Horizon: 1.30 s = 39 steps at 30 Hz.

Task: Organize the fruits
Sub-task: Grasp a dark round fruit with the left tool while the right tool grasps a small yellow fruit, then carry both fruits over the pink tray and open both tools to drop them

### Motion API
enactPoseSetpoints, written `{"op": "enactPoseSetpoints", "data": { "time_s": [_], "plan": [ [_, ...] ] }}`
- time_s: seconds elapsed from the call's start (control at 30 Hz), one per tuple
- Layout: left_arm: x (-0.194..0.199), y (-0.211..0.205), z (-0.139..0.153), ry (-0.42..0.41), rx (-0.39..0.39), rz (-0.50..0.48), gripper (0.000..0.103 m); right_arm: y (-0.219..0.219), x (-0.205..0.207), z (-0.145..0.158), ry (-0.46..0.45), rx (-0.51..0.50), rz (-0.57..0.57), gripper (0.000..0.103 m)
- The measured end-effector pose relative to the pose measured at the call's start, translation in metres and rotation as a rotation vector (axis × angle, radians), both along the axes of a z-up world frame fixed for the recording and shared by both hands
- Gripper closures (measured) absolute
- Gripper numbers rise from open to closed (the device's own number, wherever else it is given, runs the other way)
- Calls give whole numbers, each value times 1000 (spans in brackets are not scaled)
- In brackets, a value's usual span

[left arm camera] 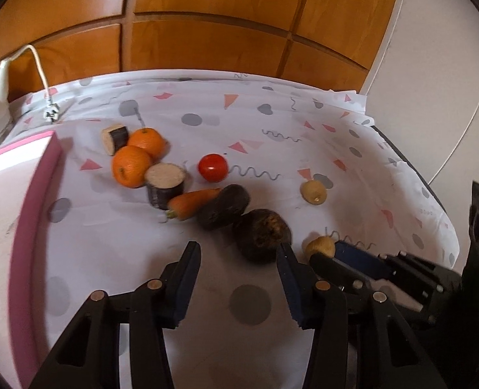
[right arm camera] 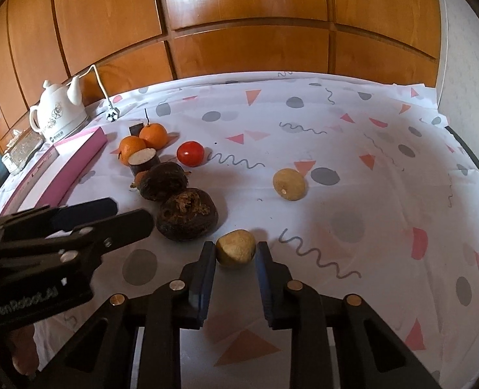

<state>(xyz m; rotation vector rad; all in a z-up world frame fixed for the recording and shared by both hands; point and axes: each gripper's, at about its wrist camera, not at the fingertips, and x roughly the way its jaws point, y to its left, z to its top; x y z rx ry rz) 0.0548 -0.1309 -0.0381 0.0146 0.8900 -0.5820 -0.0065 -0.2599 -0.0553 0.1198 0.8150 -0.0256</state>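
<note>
I'm only starting — my right hand-held gripper [right arm camera: 235, 250] clamps the near small brown fruit [right arm camera: 236, 247] on the tabletop [right arm camera: 353, 214], my left hand-held gripper [left arm camera: 239, 253] gapes empty, and oranges [left arm camera: 132, 165] and tomato [left arm camera: 212, 167] lie far left — unsorted.

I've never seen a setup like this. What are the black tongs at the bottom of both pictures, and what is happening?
No robot here: a person holds a two-finger gripper in each hand, each with a wide-angle camera looking along its fingers. One picture comes from the left gripper, the other from the right gripper. On the patterned cloth lie oranges, a red tomato, a carrot, two dark fruits, cut dark-skinned pieces and a pale round fruit, beside a pink box. The right gripper is shut on a small tan fruit. The left gripper is open, holding nothing, beside the nearer dark fruit.
</note>
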Motion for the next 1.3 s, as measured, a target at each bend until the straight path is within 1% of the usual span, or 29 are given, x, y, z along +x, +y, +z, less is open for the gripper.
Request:
{"op": "enactPoseSetpoints", "data": {
  "time_s": [0.23,0.33,0.47,0.57,0.83,1.03,1.23,1.3],
  "plan": [
    [13,-20,-11,39,2,-15,54,-2,-2,-1,-9,-23,-7,78],
    [15,-28,-13,35,10,-14,53,-3,-3,-2,-11,-27,-11,78],
    [16,-42,-17,26,50,-17,53,-2,-2,-2,-14,-40,-9,78],
    [13,-46,-19,-7,70,-18,53,-1,-3,-2,-16,-50,-4,78],
    [3,-33,-17,-25,77,21,54,-2,-6,-2,-11,-51,-1,79],
    [-11,-13,-12,-43,77,46,54,1,-9,-2,3,-60,-2,79],
    [-22,11,1,-78,66,77,54,6,-8,-2,20,-34,17,79],
    [-25,21,7,-88,63,101,54,11,-7,-1,22,-29,30,79]
  ]
}}
